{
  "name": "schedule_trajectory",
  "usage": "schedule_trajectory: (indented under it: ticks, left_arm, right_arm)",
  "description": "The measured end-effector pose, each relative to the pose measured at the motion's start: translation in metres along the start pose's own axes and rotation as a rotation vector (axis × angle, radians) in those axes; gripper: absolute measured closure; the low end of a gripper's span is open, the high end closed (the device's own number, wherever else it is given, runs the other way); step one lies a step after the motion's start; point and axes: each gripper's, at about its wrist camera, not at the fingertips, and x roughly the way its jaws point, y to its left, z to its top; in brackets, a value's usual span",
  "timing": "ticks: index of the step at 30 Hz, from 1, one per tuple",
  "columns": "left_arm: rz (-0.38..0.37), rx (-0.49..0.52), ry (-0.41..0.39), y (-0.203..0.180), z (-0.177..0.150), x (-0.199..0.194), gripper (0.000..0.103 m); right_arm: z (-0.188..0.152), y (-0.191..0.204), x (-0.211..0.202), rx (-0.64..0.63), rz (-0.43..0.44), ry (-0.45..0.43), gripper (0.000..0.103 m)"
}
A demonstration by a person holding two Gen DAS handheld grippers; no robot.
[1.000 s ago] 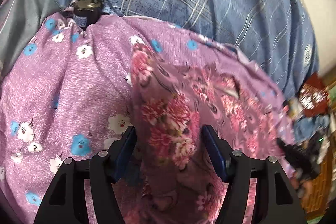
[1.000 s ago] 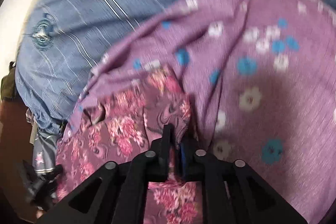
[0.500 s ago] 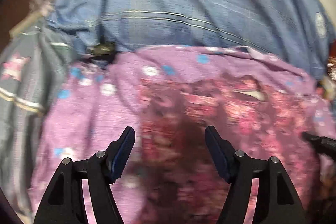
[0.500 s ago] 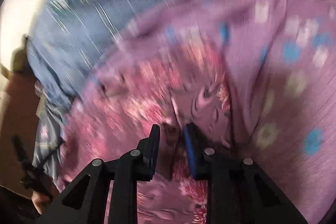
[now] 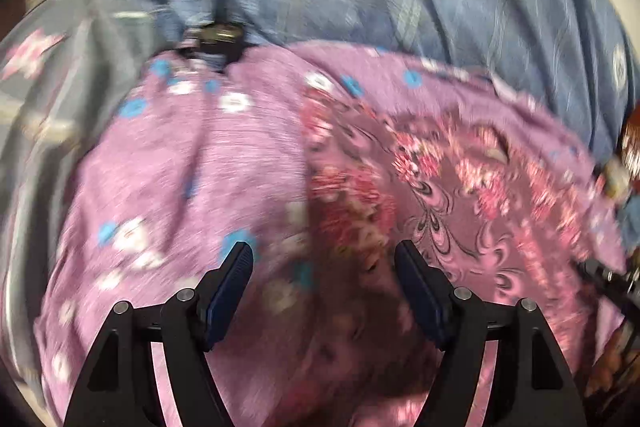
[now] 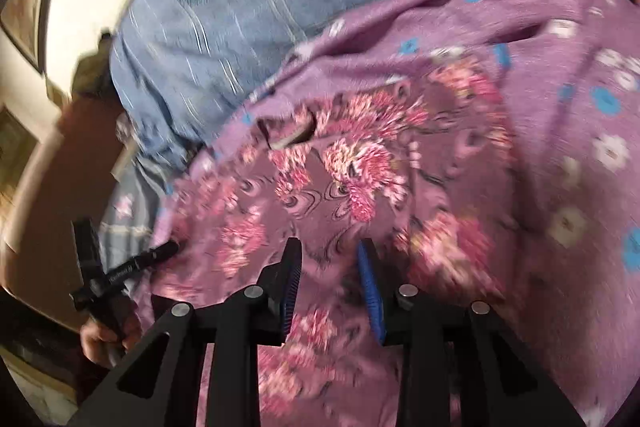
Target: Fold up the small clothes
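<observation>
my left gripper hangs wide open over the seam where one dark floral garment lies on one lilac flowered cloth, nothing pinched. my right gripper has just been opening; its jaws stand apart above the garment and press nothing. a blue striped sheet runs past the lilac cloth's far edge.

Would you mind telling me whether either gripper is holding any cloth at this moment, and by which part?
Nothing is held. The left gripper stands wide open above the dark floral garment. The right gripper has just been opening, with its pads off the cloth.
</observation>
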Motion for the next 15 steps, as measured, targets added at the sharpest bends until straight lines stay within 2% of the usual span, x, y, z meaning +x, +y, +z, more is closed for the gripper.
schedule_trajectory:
  ticks: [1, 3, 5, 8, 12, 15]
  left_arm:
    - [-0.002, -0.022, -0.015, 0.006, -0.005, -0.011, 0.030]
    - [0.005, -0.051, -0.039, 0.019, -0.022, -0.032, 0.030]
    - [0.011, -0.072, -0.022, 0.028, -0.046, -0.052, 0.030]
    - [-0.033, -0.103, 0.050, 0.039, -0.082, -0.067, 0.030]
    - [0.015, -0.049, 0.076, 0.045, -0.114, -0.088, 0.030]
    - [-0.006, -0.038, 0.107, 0.050, -0.134, -0.110, 0.031]
  right_arm:
    - [-0.006, -0.004, -0.016, 0.022, 0.004, -0.038, 0.057]
    - [-0.013, -0.004, -0.039, 0.035, -0.019, -0.093, 0.045]
    - [-0.015, -0.001, -0.057, 0.039, -0.035, -0.103, 0.044]
    - [-0.037, -0.002, -0.087, 0.042, -0.030, -0.091, 0.044]
    - [-0.075, -0.003, -0.119, 0.019, -0.081, -0.048, 0.044]
    - [-0.104, -0.012, -0.139, 0.037, -0.108, 0.020, 0.044]
